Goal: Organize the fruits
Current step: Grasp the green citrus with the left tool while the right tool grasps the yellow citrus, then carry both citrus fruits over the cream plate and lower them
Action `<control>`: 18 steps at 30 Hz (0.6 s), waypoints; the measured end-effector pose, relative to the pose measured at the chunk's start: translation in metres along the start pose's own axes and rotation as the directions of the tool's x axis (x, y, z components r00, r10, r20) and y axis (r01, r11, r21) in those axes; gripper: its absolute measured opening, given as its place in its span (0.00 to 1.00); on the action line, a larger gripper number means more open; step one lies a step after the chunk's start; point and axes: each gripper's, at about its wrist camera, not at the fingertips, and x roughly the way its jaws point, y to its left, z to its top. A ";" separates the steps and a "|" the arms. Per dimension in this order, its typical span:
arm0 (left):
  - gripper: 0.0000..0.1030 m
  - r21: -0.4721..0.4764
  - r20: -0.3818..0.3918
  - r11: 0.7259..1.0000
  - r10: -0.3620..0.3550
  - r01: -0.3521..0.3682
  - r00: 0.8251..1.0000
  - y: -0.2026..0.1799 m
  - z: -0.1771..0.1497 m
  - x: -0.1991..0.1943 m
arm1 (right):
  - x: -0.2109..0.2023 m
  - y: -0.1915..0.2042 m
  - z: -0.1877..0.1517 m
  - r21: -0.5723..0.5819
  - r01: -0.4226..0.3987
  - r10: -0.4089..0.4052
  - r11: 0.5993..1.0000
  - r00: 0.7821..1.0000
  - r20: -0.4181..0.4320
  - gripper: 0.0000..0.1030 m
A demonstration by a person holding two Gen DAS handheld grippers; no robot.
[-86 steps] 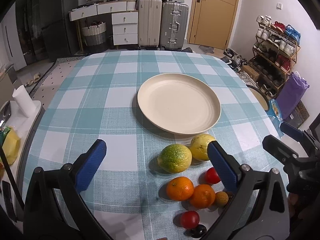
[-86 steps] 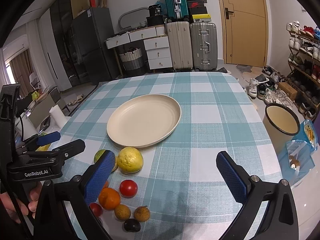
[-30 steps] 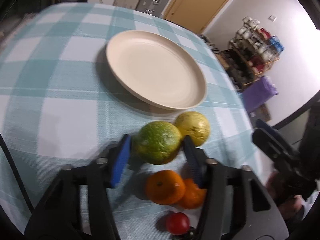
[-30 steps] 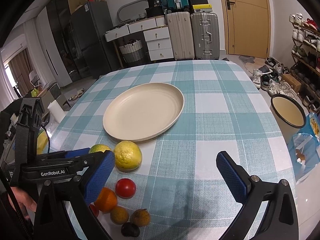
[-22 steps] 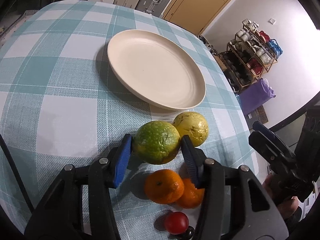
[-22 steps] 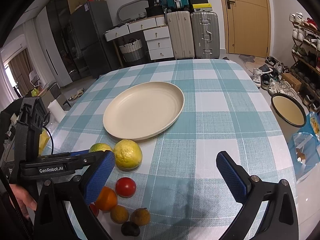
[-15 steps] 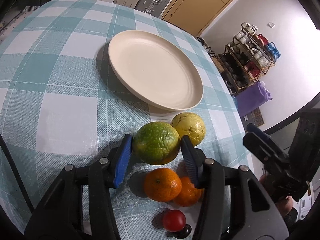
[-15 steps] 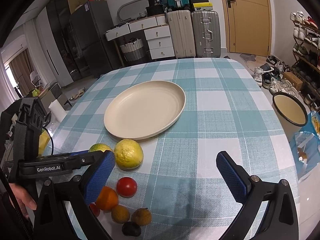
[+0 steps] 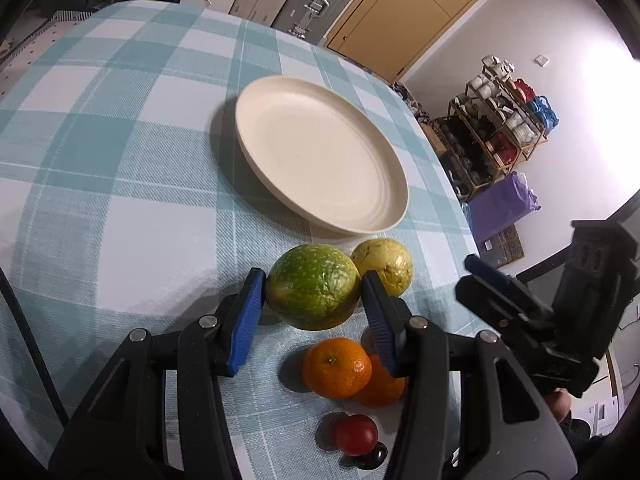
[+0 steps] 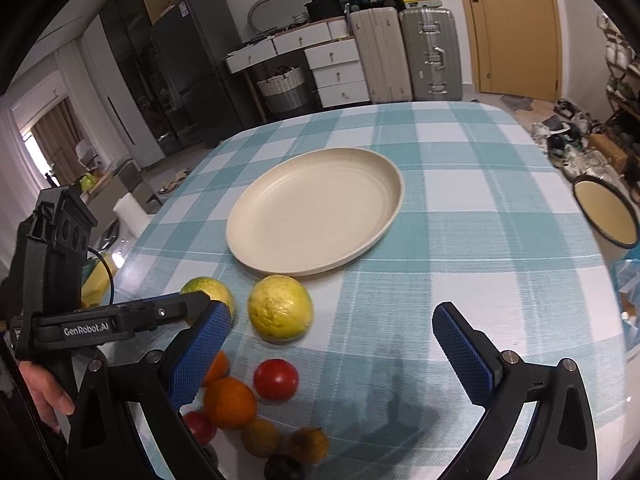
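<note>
My left gripper (image 9: 312, 304) is shut on a green speckled citrus (image 9: 313, 297), held just above the checked tablecloth (image 9: 120, 152). A yellow citrus (image 9: 385, 265) lies right behind it. Two oranges (image 9: 337, 367), a red tomato (image 9: 356, 434) and a small dark fruit (image 9: 374, 454) lie nearer me. The empty cream plate (image 9: 320, 152) sits further back. My right gripper (image 10: 332, 344) is open and empty above the cloth, right of the yellow citrus (image 10: 279, 306), a tomato (image 10: 276, 379) and an orange (image 10: 229, 402). The plate (image 10: 316, 216) lies beyond.
The table edge drops off at the right toward a shoe rack (image 9: 500, 120) and a purple bag (image 9: 504, 204). A round pot (image 10: 605, 214) stands on the floor right of the table. Suitcases (image 10: 404, 52) and drawers stand behind it.
My left gripper moved in on the green citrus, closed on it and has lifted it slightly off the cloth. The right gripper has stayed open and nearly still.
</note>
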 end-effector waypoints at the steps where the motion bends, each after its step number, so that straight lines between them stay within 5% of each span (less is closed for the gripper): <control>1: 0.45 -0.002 0.008 1.000 0.000 0.000 1.000 0.001 0.001 -0.004 | 0.002 0.000 0.000 0.005 -0.010 0.010 1.000 1.000 -0.005 1.00; 10: 0.45 -0.018 0.053 1.000 0.004 -0.003 0.999 0.010 0.008 -0.030 | 0.029 0.008 0.002 0.029 -0.122 0.123 0.992 0.990 -0.066 0.99; 18: 0.45 -0.021 0.060 1.000 0.005 -0.004 0.998 0.011 0.005 -0.037 | 0.049 0.015 0.003 0.035 -0.146 0.149 0.989 0.982 -0.113 0.78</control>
